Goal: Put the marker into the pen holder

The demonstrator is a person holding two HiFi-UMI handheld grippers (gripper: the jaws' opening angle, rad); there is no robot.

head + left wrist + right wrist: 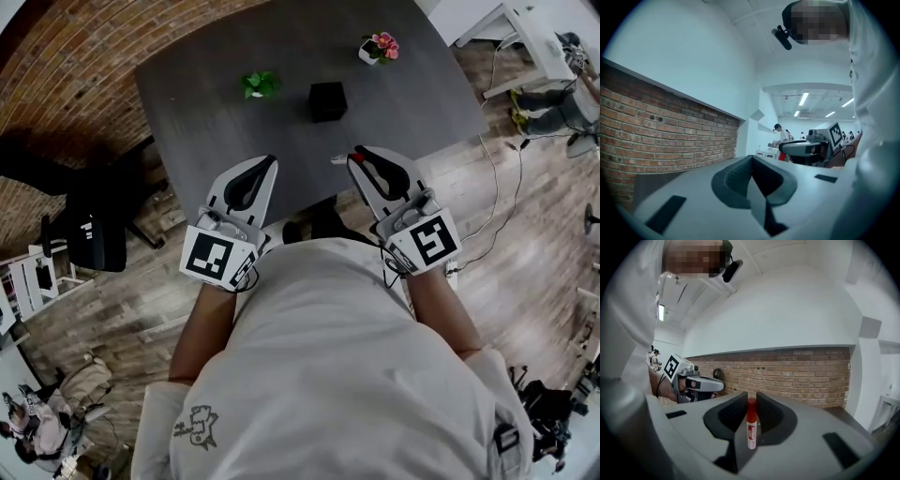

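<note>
Marker (751, 423), white-bodied with a red cap and a red label, is clamped between the fingers (735, 412) of our right gripper (751, 395); in the right gripper view it stands upright in the narrow gap, with a pad pressed on each side and its cap near the fingertips. From the head view we see that right gripper (360, 156) held at the near edge of the dark grey surface (206, 122), a bit of the marker (343, 158) showing at its tip. The black, cube-shaped pen holder (328, 101) stands farther in on the surface, well apart from the marker. Our left gripper (269, 163) is held beside the right one, also at the near edge; in the left gripper view its fingers (736, 177) are drawn together with nothing between them. A small green plant (259, 84) stands left of the pen holder, and a pot of pink flowers (379, 47) sits near the far right corner. A brick wall (670, 136) runs along the left of the room.
</note>
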